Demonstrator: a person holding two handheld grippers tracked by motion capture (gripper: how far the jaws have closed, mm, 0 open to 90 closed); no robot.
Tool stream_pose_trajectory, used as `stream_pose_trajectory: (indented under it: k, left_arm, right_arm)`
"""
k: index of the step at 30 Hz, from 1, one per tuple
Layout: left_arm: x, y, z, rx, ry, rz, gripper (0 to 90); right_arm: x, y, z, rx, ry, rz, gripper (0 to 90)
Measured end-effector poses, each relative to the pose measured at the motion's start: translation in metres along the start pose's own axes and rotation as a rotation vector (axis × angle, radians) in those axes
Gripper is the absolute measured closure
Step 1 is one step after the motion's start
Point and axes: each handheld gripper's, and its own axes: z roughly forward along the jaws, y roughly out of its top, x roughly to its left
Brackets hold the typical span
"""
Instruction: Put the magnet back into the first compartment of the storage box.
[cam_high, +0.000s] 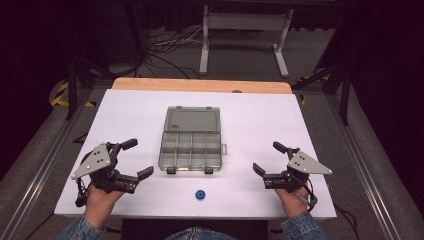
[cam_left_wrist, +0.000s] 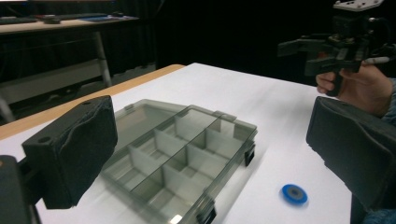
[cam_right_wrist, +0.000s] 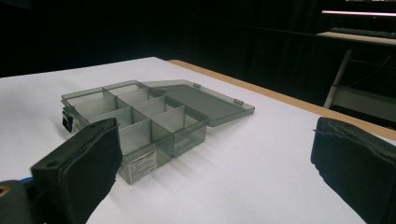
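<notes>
A grey see-through organiser box (cam_high: 191, 146) lies open in the middle of the white table (cam_high: 260, 115), its lid (cam_high: 192, 120) folded flat toward the far side. Its compartments (cam_left_wrist: 177, 161) (cam_right_wrist: 135, 112) look empty. A small blue disc (cam_high: 200, 194) (cam_left_wrist: 294, 193) rests on the table near the front edge, just in front of the box. My left gripper (cam_high: 140, 159) (cam_left_wrist: 210, 154) is held at the box's left, open, nothing between its pads. My right gripper (cam_high: 269, 157) (cam_right_wrist: 215, 163) is held at the box's right, open and empty too; the left gripper view catches it (cam_left_wrist: 308, 53) farther off.
A bare wooden strip (cam_high: 200, 85) runs along the table's far edge. Beyond it stand a white desk frame (cam_high: 245, 30) and loose cables (cam_high: 165, 50) on the floor. Rails (cam_high: 40, 165) flank the table on both sides.
</notes>
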Motion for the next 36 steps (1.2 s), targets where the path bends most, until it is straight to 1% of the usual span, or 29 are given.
stream_pose_trajectory:
  k: [1, 3, 6, 9, 10, 12, 13, 14, 15, 16, 17, 21, 22, 26, 27, 28, 32, 33, 34, 36]
  left_arm:
    - [-0.001, 0.001, 0.002, 0.006, -0.006, 0.005, 2.7]
    - [-0.003, 0.005, 0.008, 0.001, -0.014, 0.01, 2.7]
    - [-0.005, 0.009, 0.016, -0.006, -0.04, 0.003, 2.7]
    - [-0.008, 0.013, 0.025, -0.008, -0.06, 0.013, 2.7]
    - [-0.01, 0.013, 0.029, -0.008, -0.068, 0.007, 2.7]
    - [-0.011, 0.014, 0.035, -0.002, -0.081, 0.008, 2.7]
    - [-0.011, 0.014, 0.035, -0.002, -0.081, 0.008, 2.7]
    - [-0.012, 0.014, 0.041, 0.002, -0.089, 0.009, 2.7]
    - [-0.013, 0.014, 0.044, 0.018, -0.096, 0.01, 2.6]
    - [-0.014, 0.014, 0.048, 0.022, -0.105, 0.011, 2.5]
    - [-0.015, 0.014, 0.052, 0.018, -0.111, 0.002, 2.5]
    - [-0.019, 0.015, 0.06, 0.015, -0.13, 0.0, 2.5]
    - [-0.021, 0.016, 0.065, 0.013, -0.14, 0.0, 2.5]
    - [-0.024, 0.016, 0.075, 0.016, -0.163, 0.002, 2.5]
    - [-0.024, 0.016, 0.075, 0.016, -0.163, 0.002, 2.5]
    - [-0.025, 0.015, 0.08, 0.017, -0.176, -0.001, 2.5]
    - [-0.027, 0.015, 0.086, 0.026, -0.188, 0.003, 2.5]
    - [-0.028, 0.015, 0.087, 0.023, -0.195, 0.006, 2.6]
    - [-0.028, 0.015, 0.087, 0.023, -0.195, 0.006, 2.6]
    - [-0.027, 0.015, 0.088, 0.021, -0.201, 0.005, 2.6]
  right_arm:
    - [0.0, 0.0, 0.0, 0.003, 0.001, 0.002, 2.8]
    - [0.0, 0.0, 0.001, 0.009, 0.002, 0.001, 2.8]
    - [0.0, 0.0, 0.001, 0.007, 0.003, 0.001, 2.8]
    - [0.001, 0.0, 0.002, 0.008, 0.005, 0.003, 2.9]
    - [0.0, 0.0, 0.002, 0.005, 0.006, 0.0, 3.0]
    - [0.001, 0.0, 0.001, 0.006, 0.005, -0.001, 3.0]
    - [0.001, 0.0, 0.001, 0.005, 0.005, 0.0, 3.0]
    - [0.001, 0.0, 0.001, 0.005, 0.005, 0.0, 3.0]
    - [0.001, 0.0, 0.001, 0.005, 0.007, 0.001, 3.0]
    - [0.001, 0.0, 0.001, 0.005, 0.009, 0.001, 3.0]
    - [0.001, 0.0, 0.001, 0.006, 0.01, -0.001, 3.0]
    - [0.0, 0.0, 0.001, 0.003, 0.012, 0.001, 3.0]
    - [0.0, 0.0, 0.001, 0.003, 0.013, 0.001, 3.0]
    - [0.001, 0.0, 0.001, 0.005, 0.014, 0.002, 3.0]
    - [0.001, 0.0, 0.001, 0.005, 0.014, 0.002, 3.0]
    - [0.001, -0.001, 0.001, 0.001, 0.017, -0.001, 3.0]
    - [0.002, -0.002, 0.0, 0.011, 0.007, 0.003, 2.3]
    - [0.002, -0.003, 0.001, 0.016, 0.009, 0.012, 1.5]
    - [0.001, -0.003, 0.001, 0.023, 0.006, 0.013, 1.5]
    - [0.0, -0.004, 0.001, 0.02, 0.011, 0.014, 1.4]
